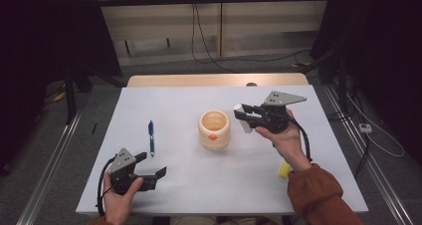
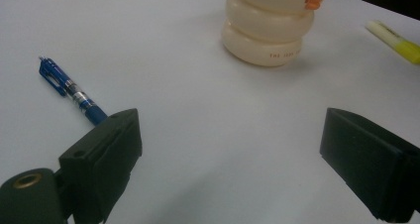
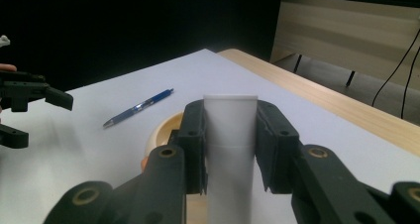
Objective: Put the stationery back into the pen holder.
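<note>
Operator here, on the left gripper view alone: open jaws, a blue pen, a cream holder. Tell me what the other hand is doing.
Observer: The right gripper is shut on a white tube, which stands upright between its jaws.
Operator: Report where it is relative to the holder.
Observer: In the high view the tube hangs just right of the cream holder, above the table.
Operator: Say whether the holder has anything in it.
Observer: From above its inside looks empty.
</note>
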{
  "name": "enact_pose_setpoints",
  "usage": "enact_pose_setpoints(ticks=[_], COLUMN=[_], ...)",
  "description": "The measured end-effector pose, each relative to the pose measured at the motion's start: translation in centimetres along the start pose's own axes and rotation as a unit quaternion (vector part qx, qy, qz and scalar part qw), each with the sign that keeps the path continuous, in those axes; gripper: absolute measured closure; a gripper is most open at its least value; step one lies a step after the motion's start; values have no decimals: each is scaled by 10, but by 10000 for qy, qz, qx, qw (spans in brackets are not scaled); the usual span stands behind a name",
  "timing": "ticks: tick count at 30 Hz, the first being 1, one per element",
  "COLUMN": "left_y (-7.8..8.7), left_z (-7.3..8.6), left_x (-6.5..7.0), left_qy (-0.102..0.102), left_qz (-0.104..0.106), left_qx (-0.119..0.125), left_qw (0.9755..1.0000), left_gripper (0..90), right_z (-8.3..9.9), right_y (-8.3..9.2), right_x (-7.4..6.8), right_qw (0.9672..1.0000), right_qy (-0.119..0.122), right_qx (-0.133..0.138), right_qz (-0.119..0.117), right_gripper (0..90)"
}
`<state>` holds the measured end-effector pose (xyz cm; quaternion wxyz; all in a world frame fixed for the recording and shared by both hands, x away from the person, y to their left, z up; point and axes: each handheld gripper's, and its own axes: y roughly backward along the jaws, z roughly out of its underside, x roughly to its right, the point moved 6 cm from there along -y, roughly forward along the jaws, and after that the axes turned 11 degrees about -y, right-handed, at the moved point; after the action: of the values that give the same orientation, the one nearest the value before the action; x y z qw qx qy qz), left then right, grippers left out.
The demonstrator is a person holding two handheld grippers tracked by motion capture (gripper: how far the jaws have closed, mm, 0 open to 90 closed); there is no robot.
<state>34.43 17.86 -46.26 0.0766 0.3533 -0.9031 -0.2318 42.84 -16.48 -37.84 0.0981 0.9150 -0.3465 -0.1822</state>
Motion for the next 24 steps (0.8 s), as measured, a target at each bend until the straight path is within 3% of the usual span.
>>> enact_pose_setpoints(ticks=[24], left_y=[0], left_z=[0], left_x=[0], left_qy=[-2], left_qz=[0], left_qx=[-11], left_qw=[10000], left_gripper=[91], right_z=[-32], right_y=[-23], right_x=[-16], right_qw=[9988], right_qy=[218], right_qx=[369], right_qz=[-248], right_gripper=[678])
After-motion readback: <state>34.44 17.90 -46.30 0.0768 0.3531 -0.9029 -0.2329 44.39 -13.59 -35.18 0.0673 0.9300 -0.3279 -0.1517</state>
